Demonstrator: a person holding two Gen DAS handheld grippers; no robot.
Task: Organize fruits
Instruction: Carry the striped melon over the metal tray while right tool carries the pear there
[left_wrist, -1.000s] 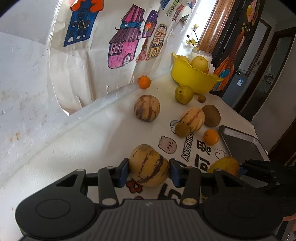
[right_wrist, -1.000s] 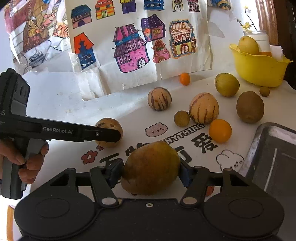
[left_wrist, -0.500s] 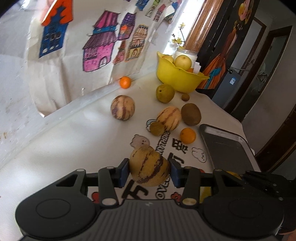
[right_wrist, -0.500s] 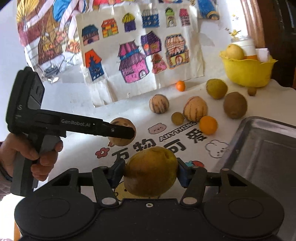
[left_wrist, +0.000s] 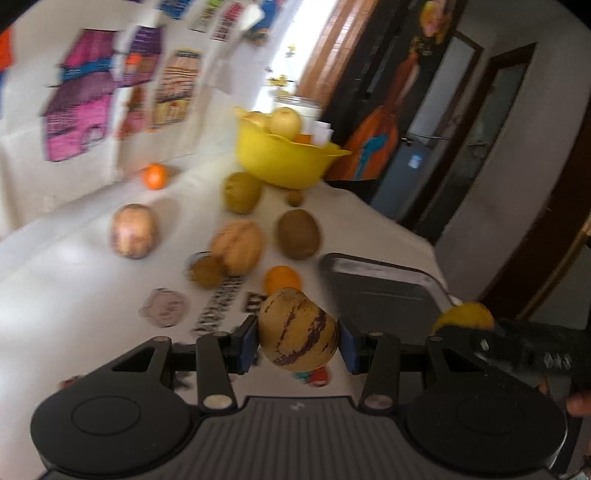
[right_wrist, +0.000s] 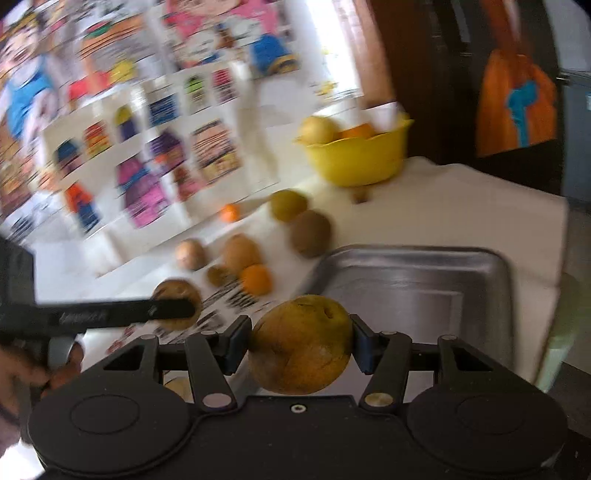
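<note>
My left gripper (left_wrist: 298, 344) is shut on a yellow fruit with purple stripes (left_wrist: 295, 325), held above the printed tablecloth just left of the steel tray (left_wrist: 380, 291). My right gripper (right_wrist: 301, 347) is shut on a brownish-yellow round fruit (right_wrist: 301, 354), held over the near left corner of the tray (right_wrist: 406, 254). In the right wrist view the left gripper (right_wrist: 173, 308) reaches in from the left with the striped fruit (right_wrist: 177, 293) between its fingers. Both views are motion-blurred.
Loose fruit lies on the cloth: an orange (left_wrist: 282, 278), a kiwi (left_wrist: 298, 233), two more striped fruits (left_wrist: 238, 245) (left_wrist: 133, 230), a green pear (left_wrist: 242, 192), a tangerine (left_wrist: 155, 176). A yellow bowl (left_wrist: 284, 162) with fruit stands at the back. Drawings cover the wall. The table edge runs right of the tray.
Both grippers have lifted their fruits and swung right toward the tray, which now fills more of both views. Each grip has held.
</note>
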